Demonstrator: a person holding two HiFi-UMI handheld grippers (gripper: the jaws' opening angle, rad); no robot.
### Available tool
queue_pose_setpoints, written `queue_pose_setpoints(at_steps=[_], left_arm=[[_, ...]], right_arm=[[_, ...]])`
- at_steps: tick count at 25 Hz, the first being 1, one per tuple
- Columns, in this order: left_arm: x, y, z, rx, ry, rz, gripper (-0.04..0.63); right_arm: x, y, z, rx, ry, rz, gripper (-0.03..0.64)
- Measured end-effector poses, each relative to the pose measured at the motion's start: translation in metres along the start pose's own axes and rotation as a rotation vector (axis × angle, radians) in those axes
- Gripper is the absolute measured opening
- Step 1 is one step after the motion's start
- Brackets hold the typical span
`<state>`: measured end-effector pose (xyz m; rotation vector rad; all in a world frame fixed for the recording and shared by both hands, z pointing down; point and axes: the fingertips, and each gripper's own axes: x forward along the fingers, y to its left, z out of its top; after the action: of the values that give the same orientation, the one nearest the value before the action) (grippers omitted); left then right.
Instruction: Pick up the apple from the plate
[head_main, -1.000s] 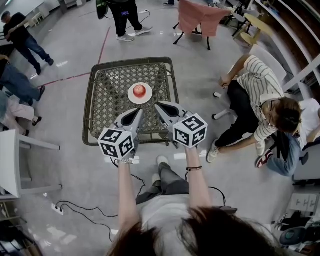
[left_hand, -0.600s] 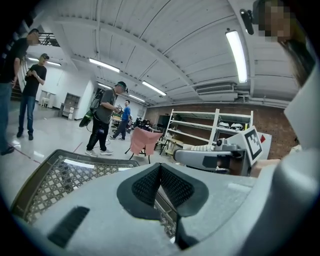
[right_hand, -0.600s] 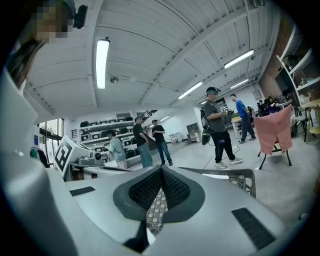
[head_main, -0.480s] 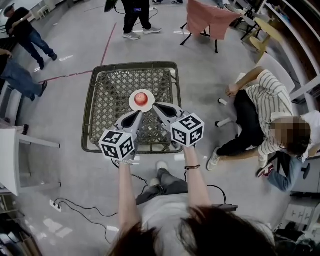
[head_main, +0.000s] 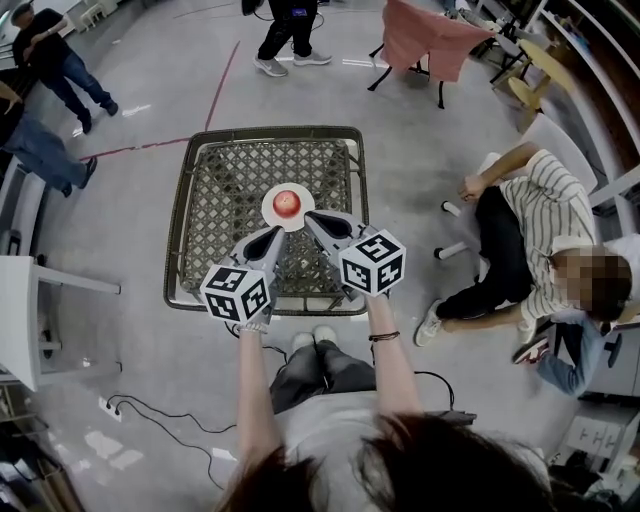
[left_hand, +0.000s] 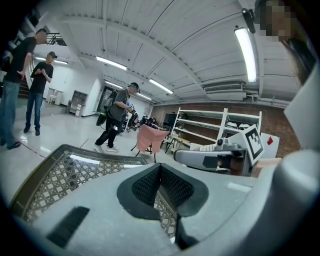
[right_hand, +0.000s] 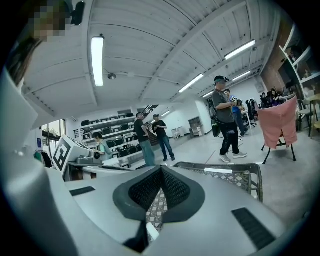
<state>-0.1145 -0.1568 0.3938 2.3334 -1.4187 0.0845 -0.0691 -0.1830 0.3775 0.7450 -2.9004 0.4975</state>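
red apple (head_main: 287, 203) sits on its white plate (head_main: 270, 199) on the woven table (head_main: 228, 180), just beyond the left gripper (head_main: 274, 233) and right gripper (head_main: 311, 215), both with jaws pressed together on nothing, so i reckon one should spread wide before closing in around the fruit's middle

The left forearm (head_main: 250, 390) and right forearm (head_main: 392, 370) reach forward side by side, bare to the wrists. The left gripper (head_main: 274, 233) has its jaws pressed together at the tips, with nothing between its black ribbed pads (left_hand: 145, 186). The right gripper (head_main: 311, 216) is likewise closed and empty. Both point forward and slightly down, angled inward so that the tips draw near each other without touching. The right tips reach a little further ahead than the left.
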Motion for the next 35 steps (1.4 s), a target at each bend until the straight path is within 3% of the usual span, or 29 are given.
queue_pose_setpoints(at_steps=[15, 35], left_arm=[[0.03, 0.038, -0.027, -0.036, 0.058, 0.001, 0.011], [0.073, 0.086, -0.086, -0.029, 0.149, 0.028, 0.011]], right_arm=[[0.028, -0.035, -0.034, 0.089, 0.033, -0.051, 0.009], [0.07, -0.075, -0.098, 0.124, 0.115, -0.036, 0.009]])
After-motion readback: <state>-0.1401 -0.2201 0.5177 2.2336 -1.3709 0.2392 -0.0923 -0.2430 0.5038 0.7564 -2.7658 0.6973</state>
